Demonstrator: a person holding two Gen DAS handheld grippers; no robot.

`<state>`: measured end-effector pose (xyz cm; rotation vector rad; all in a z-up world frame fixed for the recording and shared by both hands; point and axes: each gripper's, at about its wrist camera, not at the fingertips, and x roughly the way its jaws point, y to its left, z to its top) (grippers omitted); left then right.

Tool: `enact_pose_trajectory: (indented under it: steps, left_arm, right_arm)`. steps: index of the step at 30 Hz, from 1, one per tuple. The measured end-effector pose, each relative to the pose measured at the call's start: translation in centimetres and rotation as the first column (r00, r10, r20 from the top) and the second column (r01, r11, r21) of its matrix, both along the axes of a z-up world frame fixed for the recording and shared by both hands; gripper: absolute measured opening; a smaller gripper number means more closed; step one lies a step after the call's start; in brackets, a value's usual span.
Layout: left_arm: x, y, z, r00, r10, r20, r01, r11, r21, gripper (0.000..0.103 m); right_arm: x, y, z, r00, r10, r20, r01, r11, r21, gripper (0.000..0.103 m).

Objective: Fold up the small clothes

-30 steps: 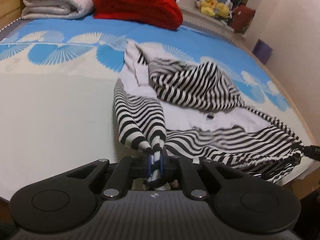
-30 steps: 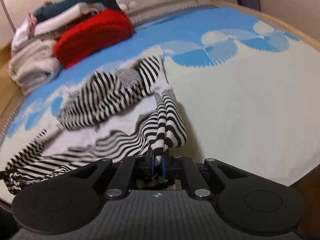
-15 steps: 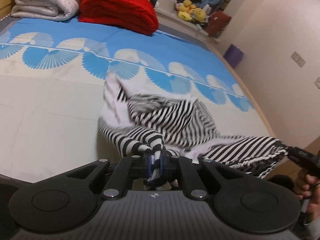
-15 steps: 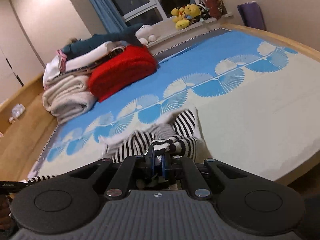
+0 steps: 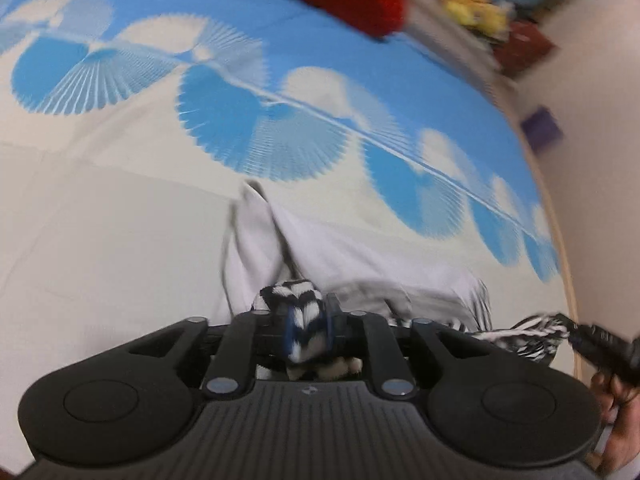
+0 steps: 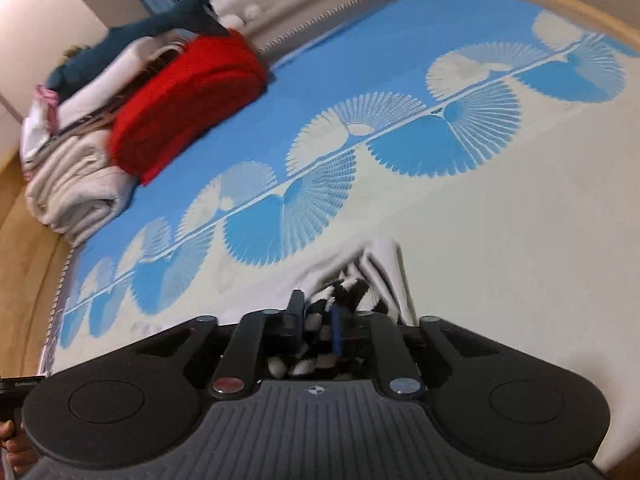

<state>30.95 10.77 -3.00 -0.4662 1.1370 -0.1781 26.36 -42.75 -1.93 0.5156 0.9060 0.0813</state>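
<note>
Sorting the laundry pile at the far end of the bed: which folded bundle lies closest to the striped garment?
The red bundle. It lies on the bed, nearer the striped garment than the white and cream bundles.

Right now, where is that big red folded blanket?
The red blanket lies at the far end of the bed, upper left in the right wrist view, against a stack of pale folded blankets; in the left wrist view it is at the top edge.
</note>
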Motion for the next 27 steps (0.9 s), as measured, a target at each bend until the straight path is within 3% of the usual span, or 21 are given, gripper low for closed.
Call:
enact_pose_trajectory:
  steps: [2, 4, 6, 7, 9, 11, 14, 16, 20, 21, 22, 23, 24, 25, 27]
  left_arm:
    - [1.9, 1.2, -0.7, 0.998, 0.047, 0.034, -0.047, 0.999, -0.01, 0.043]
    - [1.8, 2.1, -1.1, 0.992, 0.087, 0.087, -0.089, 0.996, 0.013, 0.051]
    - [1.8, 2.6, -1.5, 0.993, 0.094, 0.07, -0.096, 0.995, 0.036, 0.051]
    - [1.7, 2.4, -1.4, 0.993, 0.082, 0.09, -0.086, 0.995, 0.041, 0.051]
    - [1.8, 1.2, -1.6, 0.992, -0.015, 0.128, 0.003, 0.996, 0.09, 0.059]
    - [1.7, -0.3, -2.6, 0.982, -0.125, 0.14, 0.1, 0.98, 0.17, 0.07]
    - [1.5, -2.6, -4.8, 0.967, -0.227, 0.116, 0.188, 0.941, 0.282, 0.07]
    - [1.2, -3.3, -5.3, 0.952, -0.259, 0.166, 0.195, 0.925, 0.327, 0.071]
    - [1.2, -4.8, -6.2, 0.929, -0.309, 0.205, 0.202, 0.885, 0.42, 0.071]
    - [1.4, -5.2, -6.4, 0.921, -0.321, 0.222, 0.202, 0.879, 0.433, 0.068]
    - [1.7, -5.5, -6.6, 0.912, -0.336, 0.235, 0.204, 0.869, 0.45, 0.056]
    - [2.0, -5.8, -6.7, 0.906, -0.347, 0.242, 0.206, 0.862, 0.464, 0.023]
    - [2.4, -5.9, -6.8, 0.903, -0.355, 0.242, 0.211, 0.857, 0.471, 0.005]
    - [2.9, -5.9, -6.7, 0.904, -0.349, 0.247, 0.204, 0.86, 0.468, 0.003]
    - [3.7, -5.1, -5.8, 0.905, -0.291, 0.309, 0.125, 0.879, 0.46, 0.003]
  right_arm:
    - [2.1, -0.4, -0.6, 0.998, -0.046, 0.034, 0.049, 0.997, -0.065, 0.024]
    - [2.3, -0.7, -1.3, 0.994, -0.041, 0.102, 0.049, 0.996, -0.077, 0.028]
    - [1.8, -1.2, -3.0, 0.995, -0.025, 0.098, 0.032, 0.997, -0.068, 0.033]
    - [2.0, -1.0, -3.9, 0.999, 0.007, 0.047, -0.004, 0.997, -0.075, 0.034]
    - [2.3, -0.2, -4.6, 0.994, 0.094, 0.06, -0.086, 0.989, -0.12, 0.038]
    - [2.7, 1.3, -5.5, 0.977, 0.206, 0.049, -0.192, 0.959, -0.209, 0.052]
    - [3.0, 3.3, -7.1, 0.952, 0.306, 0.012, -0.29, 0.914, -0.282, 0.052]
    - [3.3, 4.6, -8.0, 0.931, 0.364, -0.009, -0.345, 0.873, -0.345, 0.052]
    - [3.8, 6.9, -8.6, 0.911, 0.412, 0.005, -0.357, 0.796, -0.489, 0.052]
    - [4.0, 7.3, -8.6, 0.907, 0.421, 0.011, -0.355, 0.779, -0.518, 0.051]
    - [4.1, 7.5, -8.6, 0.905, 0.426, 0.011, -0.356, 0.769, -0.532, 0.044]
    - [4.4, 7.8, -8.6, 0.901, 0.434, 0.013, -0.361, 0.766, -0.532, 0.022]
    - [4.7, 7.8, -8.4, 0.898, 0.44, 0.021, -0.366, 0.773, -0.519, 0.011]
    - [4.9, 7.7, -7.8, 0.899, 0.435, 0.05, -0.351, 0.784, -0.512, 0.005]
    - [5.1, 7.4, -6.2, 0.906, 0.395, 0.155, -0.271, 0.819, -0.506, 0.004]
